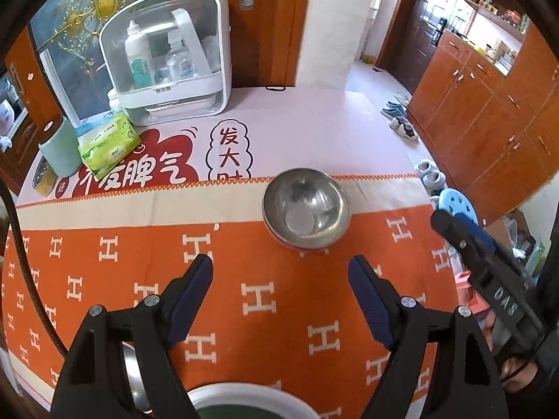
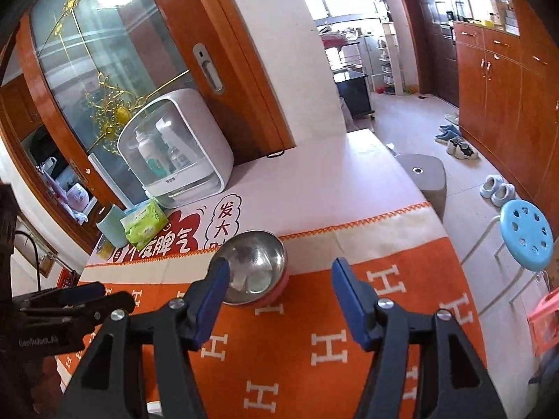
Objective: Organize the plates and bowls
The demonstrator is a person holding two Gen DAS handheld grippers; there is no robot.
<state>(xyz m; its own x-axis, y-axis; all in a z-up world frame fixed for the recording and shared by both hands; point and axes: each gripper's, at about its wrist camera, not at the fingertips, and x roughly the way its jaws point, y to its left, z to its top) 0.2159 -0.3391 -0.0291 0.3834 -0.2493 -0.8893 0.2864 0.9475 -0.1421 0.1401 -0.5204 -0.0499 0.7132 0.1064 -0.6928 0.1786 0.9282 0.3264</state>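
Your steel bowl (image 1: 306,207) sits upright on the orange cloth (image 1: 279,314) at its cream border, shiny, nested in a pink-rimmed one. Your left gripper (image 1: 280,272) and right gripper (image 2: 280,277) both stand released, grasping nothing.

Left gripper (image 1: 281,267): black angular arms, dark navy ribbed pads, silver screws at the pivots. Right gripper (image 2: 279,272): same black frame, brighter blue pads, white lettering along its side.

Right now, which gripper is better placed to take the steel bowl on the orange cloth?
Probably the right gripper: it is open and empty, and its left finger already overlaps the steel bowl. The left gripper, also open and empty, sits short of the bowl with bare orange cloth between.
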